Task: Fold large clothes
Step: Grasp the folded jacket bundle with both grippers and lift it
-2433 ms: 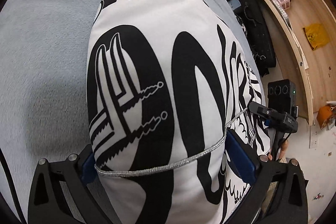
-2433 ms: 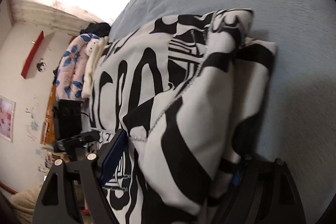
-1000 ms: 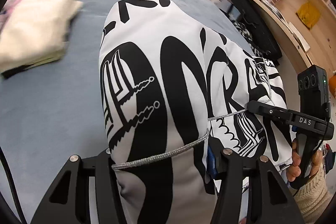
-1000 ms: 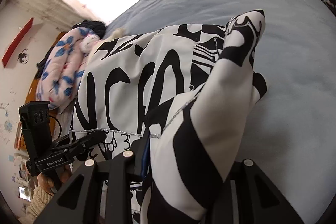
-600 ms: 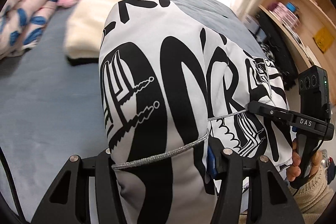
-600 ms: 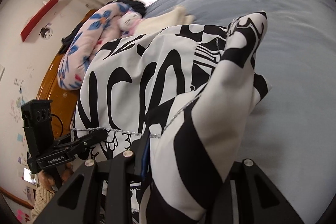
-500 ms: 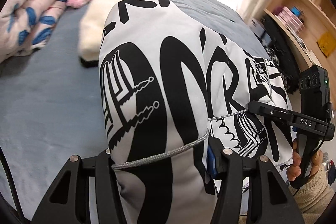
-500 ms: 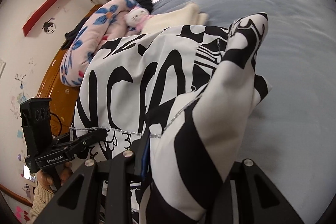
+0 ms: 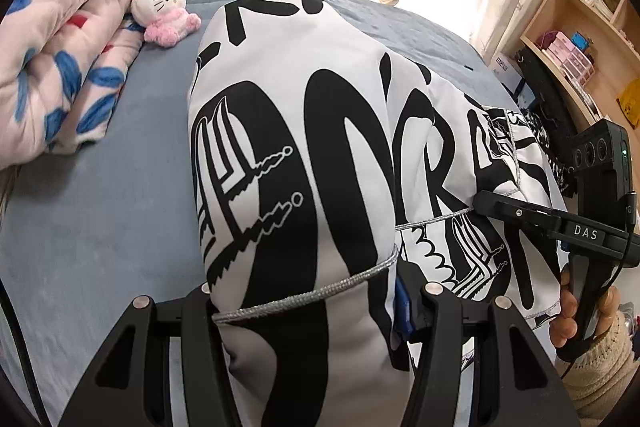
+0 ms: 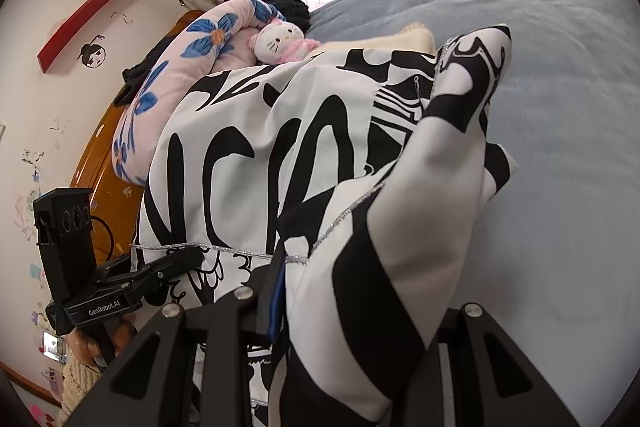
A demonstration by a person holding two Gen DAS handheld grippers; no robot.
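Black-and-white printed folded garment (image 9: 304, 155) is hanging bunched between both tools above the blue-grey bedspread (image 9: 92, 219): the left gripper (image 9: 308, 301) is clamping one end, the right gripper (image 10: 352, 311) the other. Farther off, a pink-and-white plush cat (image 9: 162, 9) is leaning against the floral rolled quilt (image 9: 60, 39).

White garment (image 9: 328, 131) with black lettering, grey-blue bedsheet (image 9: 100, 227), pink blue-flowered quilt (image 9: 60, 59)

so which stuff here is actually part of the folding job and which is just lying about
In the job:
black-and-white garment
left gripper
right gripper

Lying about:
floral quilt
plush cat toy
cream folded cloth
bookshelf
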